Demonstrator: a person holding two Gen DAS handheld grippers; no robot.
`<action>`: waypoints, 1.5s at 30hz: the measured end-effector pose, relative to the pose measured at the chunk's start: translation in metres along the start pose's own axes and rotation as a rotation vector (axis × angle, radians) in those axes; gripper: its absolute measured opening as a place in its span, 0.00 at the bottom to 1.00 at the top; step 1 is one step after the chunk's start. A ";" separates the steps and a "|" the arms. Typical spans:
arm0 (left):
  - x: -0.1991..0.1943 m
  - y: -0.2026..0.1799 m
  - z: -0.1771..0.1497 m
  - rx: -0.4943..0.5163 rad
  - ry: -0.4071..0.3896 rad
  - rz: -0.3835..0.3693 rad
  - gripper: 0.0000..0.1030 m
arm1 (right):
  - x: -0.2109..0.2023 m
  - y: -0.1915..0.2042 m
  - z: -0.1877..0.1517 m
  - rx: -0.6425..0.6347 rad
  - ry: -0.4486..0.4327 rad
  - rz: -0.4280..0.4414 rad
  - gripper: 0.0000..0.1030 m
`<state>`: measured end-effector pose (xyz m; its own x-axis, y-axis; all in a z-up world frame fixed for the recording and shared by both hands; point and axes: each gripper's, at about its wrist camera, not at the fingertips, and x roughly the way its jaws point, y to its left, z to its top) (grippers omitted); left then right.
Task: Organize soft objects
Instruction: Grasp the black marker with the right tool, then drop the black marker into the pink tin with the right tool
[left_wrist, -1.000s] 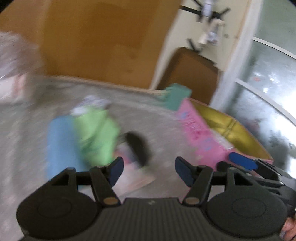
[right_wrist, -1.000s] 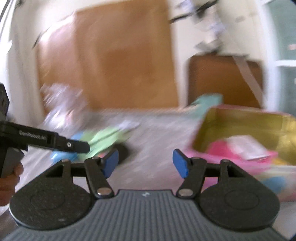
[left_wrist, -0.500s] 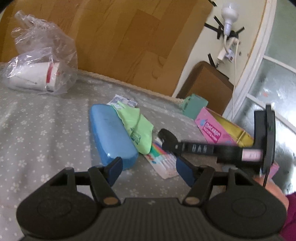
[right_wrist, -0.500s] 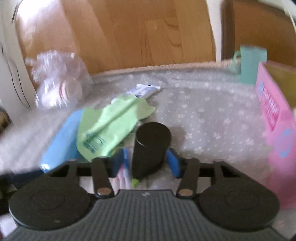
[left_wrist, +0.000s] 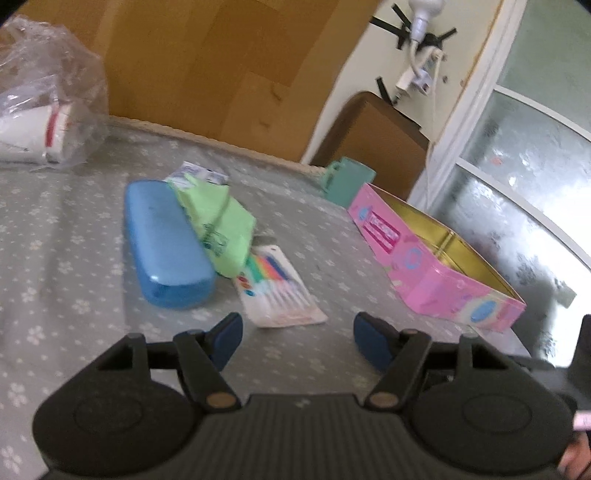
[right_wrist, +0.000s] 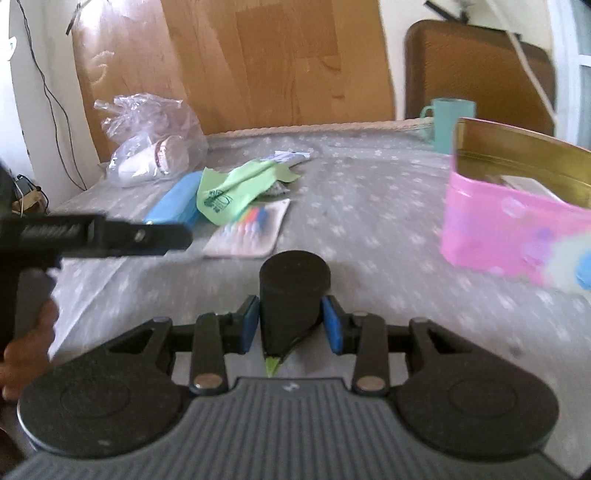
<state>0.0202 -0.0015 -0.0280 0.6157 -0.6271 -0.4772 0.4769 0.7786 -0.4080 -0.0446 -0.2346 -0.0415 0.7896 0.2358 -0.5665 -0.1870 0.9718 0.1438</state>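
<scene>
my right gripper (right_wrist: 291, 325) has the black cylinder (right_wrist: 294, 295) between its blue pads (right_wrist: 251, 325), both touching its sides, jaws closing on it. the cylinder stands roughly upright above the grey flowered cloth (right_wrist: 369, 206), flat top toward the camera, long axis running up and down, a green tip (right_wrist: 272, 365) poking out below. this gripper tilts down toward the bed. my left gripper (left_wrist: 297, 338) hangs over the cloth, jaws opening with nothing between them, also tilted down; it enters the right view from the left, a hand (right_wrist: 26, 354) on its grip. ahead of it the marker pack (left_wrist: 277, 288) lies flat, partly under the green cloth (left_wrist: 221, 225) beside the blue case (left_wrist: 166, 247). the pink tin (left_wrist: 436, 266) sits to the right.
</scene>
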 end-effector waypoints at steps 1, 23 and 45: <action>0.000 -0.005 0.000 0.009 0.003 0.000 0.66 | -0.010 -0.001 -0.008 0.003 -0.010 -0.006 0.39; 0.053 -0.085 -0.012 -0.023 0.292 -0.041 0.77 | -0.037 -0.008 -0.047 -0.024 -0.089 -0.097 0.37; 0.162 -0.229 0.090 0.206 0.225 -0.172 0.36 | -0.076 -0.117 0.019 0.182 -0.389 -0.148 0.37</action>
<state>0.0676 -0.2797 0.0585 0.3727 -0.7214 -0.5836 0.6922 0.6351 -0.3429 -0.0714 -0.3663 -0.0003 0.9675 0.0398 -0.2496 0.0230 0.9695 0.2441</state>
